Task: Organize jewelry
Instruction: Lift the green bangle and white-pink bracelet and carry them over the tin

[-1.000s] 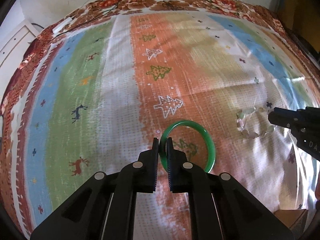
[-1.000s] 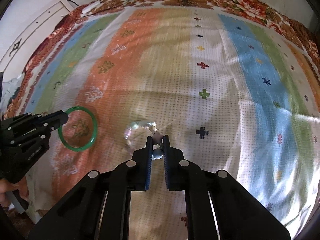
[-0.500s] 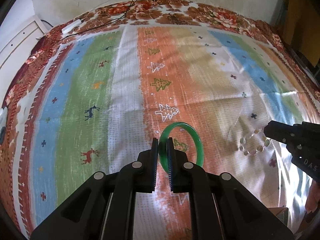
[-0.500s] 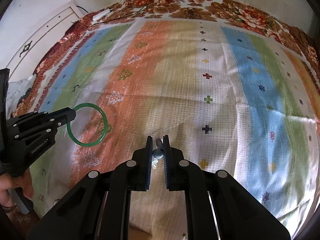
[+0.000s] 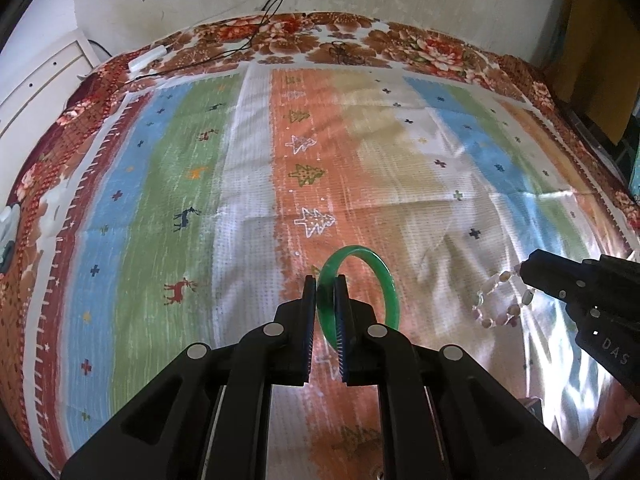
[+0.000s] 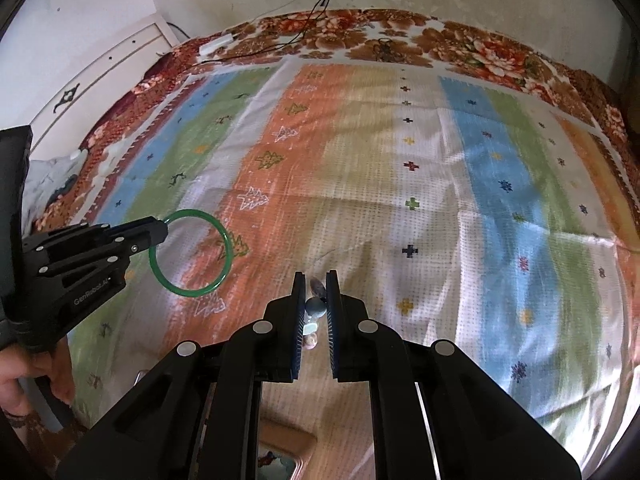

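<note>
My left gripper is shut on the rim of a green bangle, which hangs in the air above the striped bedspread. In the right wrist view the same bangle sticks out from the left gripper at the left. My right gripper is shut on a bead bracelet; its pale beads show between the pads. From the left wrist view that bracelet dangles as a loop from the right gripper at the right edge.
The striped bedspread with trees, deer and crosses lies over a floral sheet. A white power strip and black cables lie at the far edge near the wall. A hand grips the left tool. A box edge shows below the bed.
Both grippers have risen and drawn back from the bedspread, carrying the bangle and the bead bracelet up off the cloth. More of the bed and the wall is in view now.
</note>
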Demonstrator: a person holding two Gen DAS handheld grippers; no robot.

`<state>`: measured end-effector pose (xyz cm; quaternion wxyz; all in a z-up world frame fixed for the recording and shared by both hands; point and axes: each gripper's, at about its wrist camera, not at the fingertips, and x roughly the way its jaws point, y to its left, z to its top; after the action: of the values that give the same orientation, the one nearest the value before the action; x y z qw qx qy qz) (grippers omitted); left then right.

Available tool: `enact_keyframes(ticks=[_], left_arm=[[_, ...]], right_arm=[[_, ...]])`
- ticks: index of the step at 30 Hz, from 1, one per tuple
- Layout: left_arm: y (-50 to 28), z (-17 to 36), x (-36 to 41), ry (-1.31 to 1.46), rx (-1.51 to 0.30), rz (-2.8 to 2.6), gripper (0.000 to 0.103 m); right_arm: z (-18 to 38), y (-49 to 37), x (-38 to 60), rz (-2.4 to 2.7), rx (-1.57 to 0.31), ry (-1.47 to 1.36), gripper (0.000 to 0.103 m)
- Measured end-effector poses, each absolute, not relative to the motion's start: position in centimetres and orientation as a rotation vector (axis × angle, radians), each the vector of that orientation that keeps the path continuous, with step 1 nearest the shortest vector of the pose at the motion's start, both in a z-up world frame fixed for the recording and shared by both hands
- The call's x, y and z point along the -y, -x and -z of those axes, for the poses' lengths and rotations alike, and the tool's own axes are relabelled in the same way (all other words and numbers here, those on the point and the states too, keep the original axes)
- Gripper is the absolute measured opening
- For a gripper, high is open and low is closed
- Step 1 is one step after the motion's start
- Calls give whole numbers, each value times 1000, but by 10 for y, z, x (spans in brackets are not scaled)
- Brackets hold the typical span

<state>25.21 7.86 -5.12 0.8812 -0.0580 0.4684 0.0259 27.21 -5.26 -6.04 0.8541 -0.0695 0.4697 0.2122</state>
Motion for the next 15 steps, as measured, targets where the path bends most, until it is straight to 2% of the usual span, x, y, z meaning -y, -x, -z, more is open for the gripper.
enact_keyframes(ticks=[15], left_arm=[[-217, 31, -64, 118, -939, -38, 9]], right_arm=[[45, -241, 66, -442, -944, 136, 11]])
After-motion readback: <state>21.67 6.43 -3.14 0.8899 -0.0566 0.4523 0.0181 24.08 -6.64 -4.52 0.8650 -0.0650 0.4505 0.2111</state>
